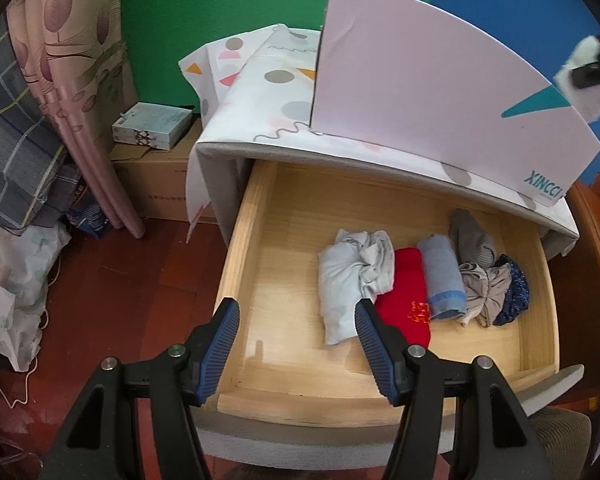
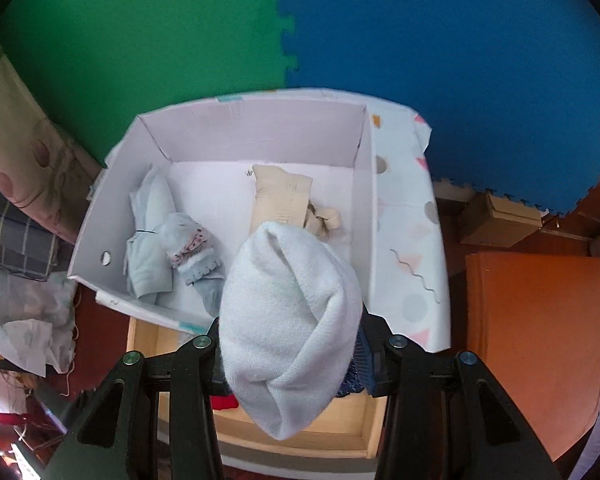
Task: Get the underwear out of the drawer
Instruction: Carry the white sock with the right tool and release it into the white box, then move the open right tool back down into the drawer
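Observation:
The wooden drawer [image 1: 284, 240] stands pulled out, with several rolled pieces of underwear in a row: pale grey [image 1: 348, 280], red [image 1: 408, 292], blue-grey [image 1: 442, 280], beige [image 1: 482, 292] and navy [image 1: 514, 292]. My left gripper [image 1: 296, 312] hangs open over the drawer's front left, nothing between its blue pads. My right gripper [image 2: 292, 344] is shut on a white rolled piece [image 2: 292, 320], held above the pale pink box [image 2: 260, 136] on the cabinet top. That box holds light blue pieces [image 2: 152, 240] and a beige piece [image 2: 280, 196]. The white roll [image 1: 584, 80] also shows at the left wrist view's right edge.
A patterned cloth [image 2: 404, 240] covers the cabinet top beside the box. A cardboard carton [image 1: 160, 184] with small boxes [image 1: 152, 124] on it stands left of the cabinet, by a curtain [image 1: 72, 80] and folded bedding [image 1: 16, 140]. An orange board [image 2: 540, 340] lies to the right.

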A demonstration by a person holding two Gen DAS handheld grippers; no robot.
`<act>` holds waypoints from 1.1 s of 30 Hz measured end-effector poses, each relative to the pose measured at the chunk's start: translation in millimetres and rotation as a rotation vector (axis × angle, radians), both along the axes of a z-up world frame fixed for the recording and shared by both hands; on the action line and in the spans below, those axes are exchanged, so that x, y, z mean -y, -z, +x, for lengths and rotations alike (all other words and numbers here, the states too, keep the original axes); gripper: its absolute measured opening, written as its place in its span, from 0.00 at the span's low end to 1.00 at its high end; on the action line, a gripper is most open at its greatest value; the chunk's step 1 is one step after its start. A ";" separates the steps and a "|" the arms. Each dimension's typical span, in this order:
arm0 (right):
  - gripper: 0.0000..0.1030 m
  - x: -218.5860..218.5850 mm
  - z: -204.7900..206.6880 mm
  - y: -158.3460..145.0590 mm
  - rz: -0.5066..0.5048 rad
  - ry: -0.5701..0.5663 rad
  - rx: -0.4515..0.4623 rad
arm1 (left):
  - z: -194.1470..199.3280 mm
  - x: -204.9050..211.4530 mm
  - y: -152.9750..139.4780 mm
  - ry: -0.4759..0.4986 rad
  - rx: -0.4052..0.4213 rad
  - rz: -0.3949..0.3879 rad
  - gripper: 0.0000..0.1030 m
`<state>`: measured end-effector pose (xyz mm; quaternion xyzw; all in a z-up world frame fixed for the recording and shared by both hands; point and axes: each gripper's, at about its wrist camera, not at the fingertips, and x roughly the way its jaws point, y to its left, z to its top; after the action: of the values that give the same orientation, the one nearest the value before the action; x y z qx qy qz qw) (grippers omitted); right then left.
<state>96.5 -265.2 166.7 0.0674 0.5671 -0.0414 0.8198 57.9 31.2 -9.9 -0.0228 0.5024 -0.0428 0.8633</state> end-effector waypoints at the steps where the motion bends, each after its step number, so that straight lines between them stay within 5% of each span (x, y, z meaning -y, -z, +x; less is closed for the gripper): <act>1: 0.41 -1.6 5.6 5.4 -0.010 0.002 -0.013 | 0.5 0.3 0.4 0.001 -0.002 -0.002 0.60; 8: 0.45 -7.2 30.8 27.3 -0.029 0.018 -0.063 | 0.1 -4.8 -0.7 -0.015 0.010 -0.038 0.60; 12: 0.61 -8.3 34.0 22.2 -0.015 0.016 -0.032 | 0.7 -7.7 -0.2 -0.027 0.010 -0.051 0.60; 17: 0.62 -11.4 27.2 10.0 -0.004 -0.006 -0.002 | 0.4 -9.7 0.0 -0.035 0.009 -0.060 0.60; 27: 0.61 -2.6 -50.2 -7.2 0.003 -0.094 0.027 | 1.7 -8.6 3.1 -0.035 -0.012 -0.046 0.60; 33: 0.60 10.9 -93.3 32.0 -0.003 -0.130 -0.060 | 2.6 -9.0 5.5 -0.034 -0.018 -0.053 0.60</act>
<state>3.2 -276.2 134.7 0.0279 0.5946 0.0092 0.8035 60.5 40.2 -15.4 -0.0544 0.5085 -0.0411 0.8583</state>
